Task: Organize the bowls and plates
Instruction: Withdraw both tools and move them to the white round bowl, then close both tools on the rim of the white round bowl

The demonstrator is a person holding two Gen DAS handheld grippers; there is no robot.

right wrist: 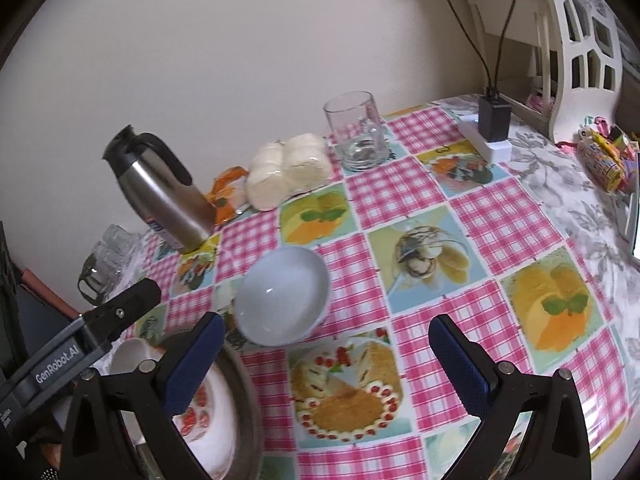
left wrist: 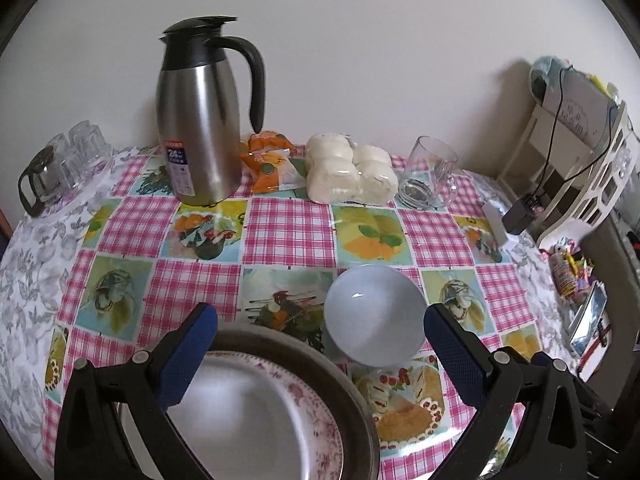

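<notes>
A pale blue bowl [left wrist: 374,314] stands empty on the checked tablecloth, just beyond and between the fingertips of my left gripper [left wrist: 320,344], which is open and holds nothing. Below that gripper lies a white plate with a pink floral border [left wrist: 260,412], resting inside a dark-rimmed dish [left wrist: 360,400]. In the right wrist view the same bowl [right wrist: 282,296] sits ahead and left of my right gripper [right wrist: 326,360], also open and empty. The plate [right wrist: 212,412] and dark rim [right wrist: 246,400] lie under its left finger [right wrist: 192,364]. The left gripper's housing [right wrist: 80,344] enters from the left.
A steel thermos jug [left wrist: 200,120], an orange snack packet [left wrist: 268,164], a bag of white buns [left wrist: 348,168] and a glass mug [left wrist: 430,172] line the wall. Upturned glasses [left wrist: 68,164] stand far left. A black power adapter [right wrist: 494,118] and white shelf [right wrist: 580,40] stand far right.
</notes>
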